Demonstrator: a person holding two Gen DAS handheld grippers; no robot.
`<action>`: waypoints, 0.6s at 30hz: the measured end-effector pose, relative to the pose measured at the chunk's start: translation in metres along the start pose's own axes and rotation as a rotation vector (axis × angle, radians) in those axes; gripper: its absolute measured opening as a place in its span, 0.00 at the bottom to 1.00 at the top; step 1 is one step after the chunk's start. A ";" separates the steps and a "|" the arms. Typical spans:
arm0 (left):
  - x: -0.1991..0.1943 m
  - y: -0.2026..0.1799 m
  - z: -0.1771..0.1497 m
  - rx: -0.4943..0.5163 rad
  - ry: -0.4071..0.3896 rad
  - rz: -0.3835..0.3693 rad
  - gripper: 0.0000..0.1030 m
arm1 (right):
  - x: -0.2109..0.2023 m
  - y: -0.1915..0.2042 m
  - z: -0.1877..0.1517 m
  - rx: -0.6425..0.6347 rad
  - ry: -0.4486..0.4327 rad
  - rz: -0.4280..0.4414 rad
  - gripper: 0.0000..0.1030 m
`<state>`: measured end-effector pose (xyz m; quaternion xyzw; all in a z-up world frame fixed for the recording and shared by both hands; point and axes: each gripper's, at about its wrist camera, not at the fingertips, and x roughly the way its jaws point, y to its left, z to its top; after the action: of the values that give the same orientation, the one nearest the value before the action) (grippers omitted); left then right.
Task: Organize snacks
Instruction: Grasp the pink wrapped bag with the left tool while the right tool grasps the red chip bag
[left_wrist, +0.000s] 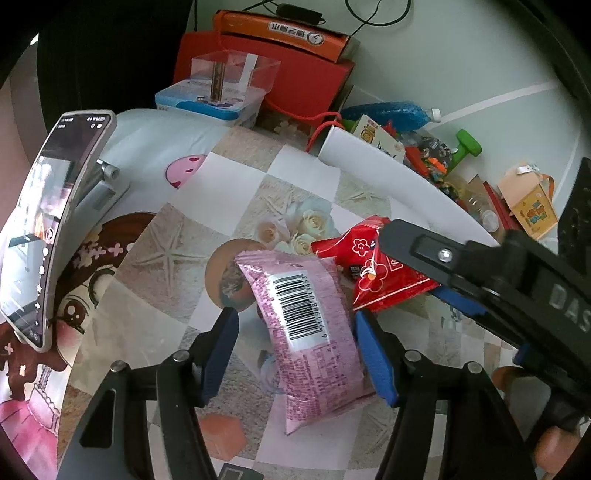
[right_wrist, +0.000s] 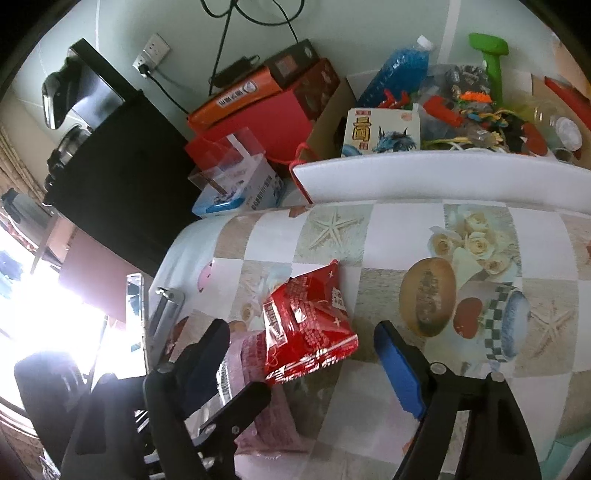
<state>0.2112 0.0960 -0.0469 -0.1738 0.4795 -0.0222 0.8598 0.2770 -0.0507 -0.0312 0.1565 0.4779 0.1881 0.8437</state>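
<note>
Checkered oilcloth printed with starfish and roses covers the table, and two snack packets lie side by side near its middle. The pink packet lies barcode-up between the spread fingers of the left gripper; the right-hand pad looks to be just touching its edge while the other stands clear, so nothing is pinched yet (the straddle reads as lining up for a grasp across the short width). The red packet lies puffed and tilted just beside it, overlapping the pink one's far corner, with the right gripper held wide around it and apart from it. Both seem placed for a paired pickup. A box of toys sits beyond the table's far edge, and a phone on a stand leans at the left.
</note>
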 end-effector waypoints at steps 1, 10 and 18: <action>0.000 0.000 0.000 -0.001 0.001 0.000 0.64 | 0.003 0.000 0.000 -0.001 0.003 -0.003 0.77; 0.004 -0.001 0.000 -0.006 0.014 -0.018 0.56 | 0.016 -0.002 0.002 0.022 0.018 -0.016 0.58; 0.004 -0.002 -0.002 -0.010 0.021 -0.050 0.45 | 0.008 -0.015 -0.002 0.066 0.000 -0.012 0.55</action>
<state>0.2124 0.0924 -0.0502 -0.1898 0.4843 -0.0431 0.8530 0.2821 -0.0598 -0.0448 0.1816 0.4846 0.1672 0.8392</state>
